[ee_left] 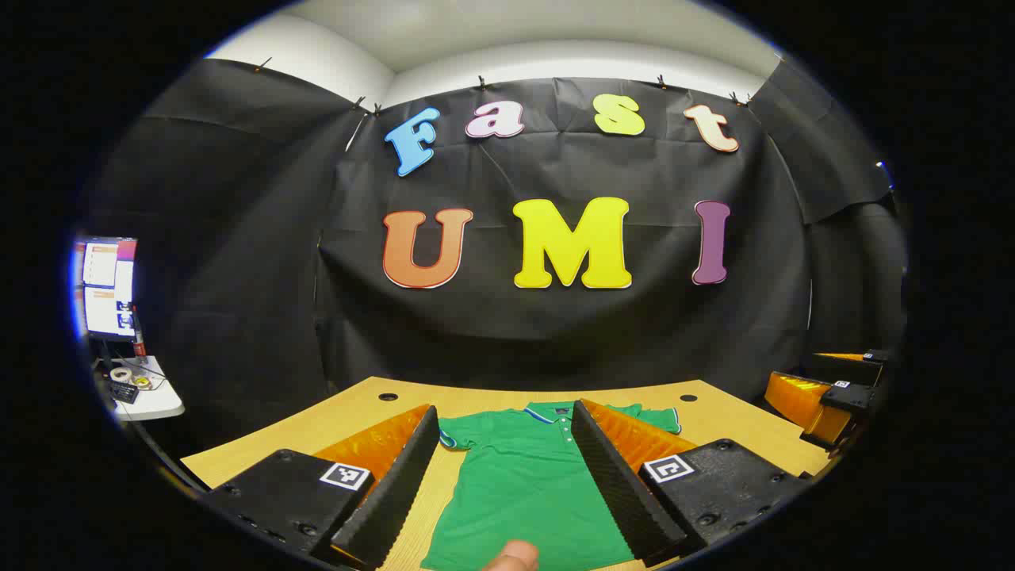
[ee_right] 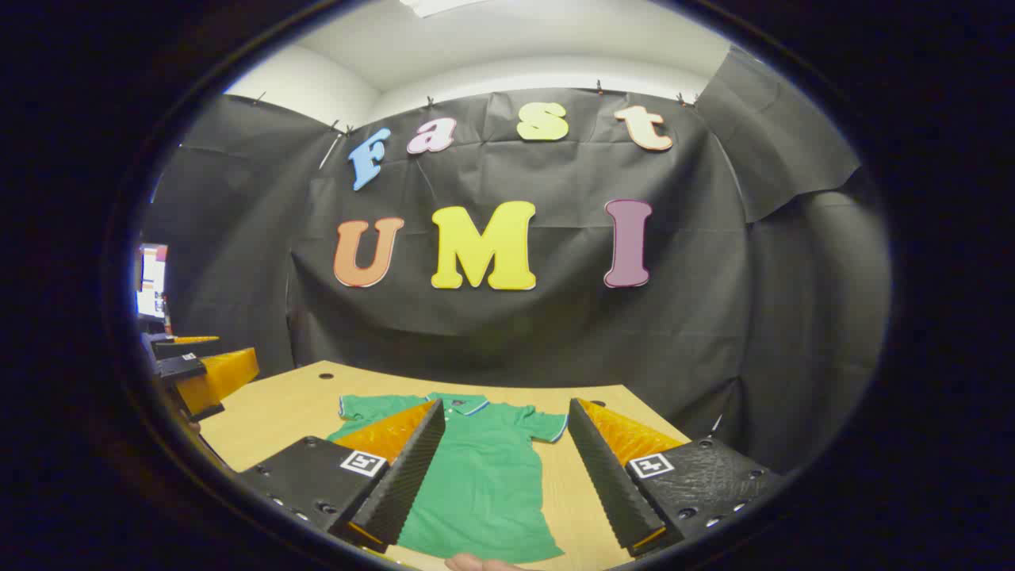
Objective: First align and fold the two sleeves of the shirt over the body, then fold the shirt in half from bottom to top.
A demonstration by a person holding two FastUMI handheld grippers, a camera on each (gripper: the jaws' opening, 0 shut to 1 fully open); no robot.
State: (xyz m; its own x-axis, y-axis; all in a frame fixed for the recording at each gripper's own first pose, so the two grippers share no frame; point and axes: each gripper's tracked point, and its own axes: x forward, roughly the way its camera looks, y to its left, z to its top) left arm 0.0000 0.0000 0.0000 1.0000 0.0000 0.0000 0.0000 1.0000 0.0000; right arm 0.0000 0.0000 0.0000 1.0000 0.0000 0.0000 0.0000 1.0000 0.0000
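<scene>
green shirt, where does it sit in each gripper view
left gripper view: the green shirt lies flat at bottom centre on the wooden table, between that gripper's open tongs, collar away from the camera.
right gripper view: the green shirt lies at bottom centre, left of middle, its right sleeve in the gap between the tongs.
Shared landmark: the shirt's collar, pointing toward the black cloth wall.

No legible text; square coded tags (ee_left: 345, 476) on gripper bodies, unreadable.
</scene>
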